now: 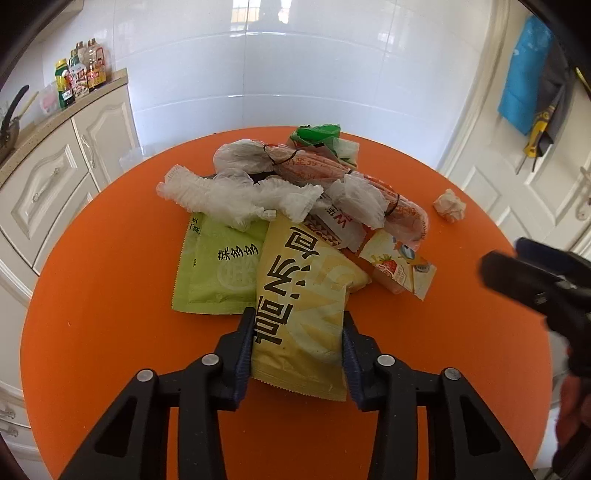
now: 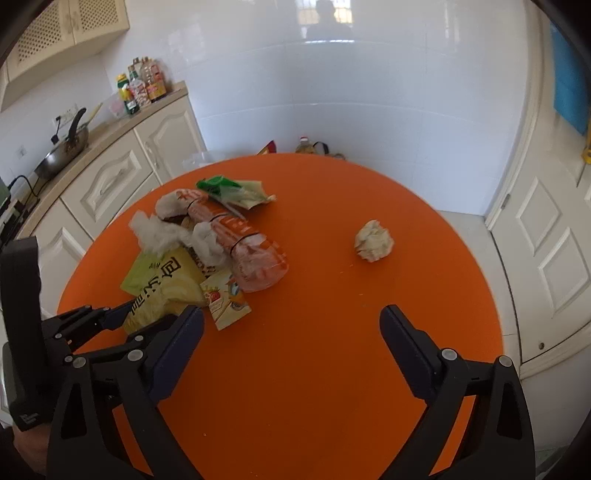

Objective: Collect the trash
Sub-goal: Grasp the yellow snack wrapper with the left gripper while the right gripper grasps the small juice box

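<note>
Left gripper (image 1: 298, 334) clamps yellow packet (image 1: 306, 295) (table-edge end)

Bright, even daylight; a window reflection glares on the glossy wall tiles (image 1: 258, 22) at 12 o'clock. Shadows on the orange table (image 2: 332, 369) are soft. Fisheye curvature and dark vignetting increase toward the corners; the right-wrist picture is slightly blurred.

Yellow snack packet (image 1: 301, 295) at my twelve o'clock: large black Chinese characters, upside down to me. Green sachet (image 1: 218, 264) at eleven: smaller Chinese print. Bottle labels unreadable.
</note>
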The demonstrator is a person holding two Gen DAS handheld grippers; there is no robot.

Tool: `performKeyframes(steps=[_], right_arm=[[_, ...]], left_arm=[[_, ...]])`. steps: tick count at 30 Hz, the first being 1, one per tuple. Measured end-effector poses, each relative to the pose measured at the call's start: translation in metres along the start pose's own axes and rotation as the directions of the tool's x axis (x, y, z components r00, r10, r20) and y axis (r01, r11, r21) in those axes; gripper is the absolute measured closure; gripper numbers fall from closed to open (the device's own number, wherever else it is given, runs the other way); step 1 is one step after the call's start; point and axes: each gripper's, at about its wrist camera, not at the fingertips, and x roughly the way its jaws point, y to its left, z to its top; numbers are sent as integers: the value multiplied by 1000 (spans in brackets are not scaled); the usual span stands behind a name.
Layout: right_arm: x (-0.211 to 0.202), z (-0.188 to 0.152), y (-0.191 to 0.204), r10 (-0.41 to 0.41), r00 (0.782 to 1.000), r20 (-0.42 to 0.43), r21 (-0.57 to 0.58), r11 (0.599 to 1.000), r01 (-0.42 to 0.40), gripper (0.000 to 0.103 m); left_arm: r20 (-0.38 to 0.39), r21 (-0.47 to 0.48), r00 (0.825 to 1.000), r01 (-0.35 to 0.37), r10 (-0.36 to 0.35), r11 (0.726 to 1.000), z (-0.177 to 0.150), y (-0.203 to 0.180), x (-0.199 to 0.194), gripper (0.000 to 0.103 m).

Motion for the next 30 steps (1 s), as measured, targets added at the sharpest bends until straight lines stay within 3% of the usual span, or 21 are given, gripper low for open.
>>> performKeyframes(steps=[8, 15, 18, 24, 30], right_arm=[[37, -5, 22, 37, 997, -64, -73, 997, -42, 24], [61, -4, 45, 24, 998, -60, -158, 987, -33, 55], [57, -8, 44, 40, 998, -47, -144, 988, -47, 69], [35, -18, 32, 101, 995, -22, -89, 991, -102, 72], [8, -22, 18, 101, 995, 12, -44, 994, -100, 75]], left_arm=[[-9, -34, 999, 43, -43, 999, 1, 16, -4, 71], [-11, -65, 999, 42, -43, 997, -8, 28, -15, 72], [-3, -78, 999, 53, -53, 996, -9, 34, -19, 72], [23, -79, 998, 67, -65, 995, 1, 30, -20, 72], [51, -67, 996, 80, -76, 995, 12, 14, -17, 72]])
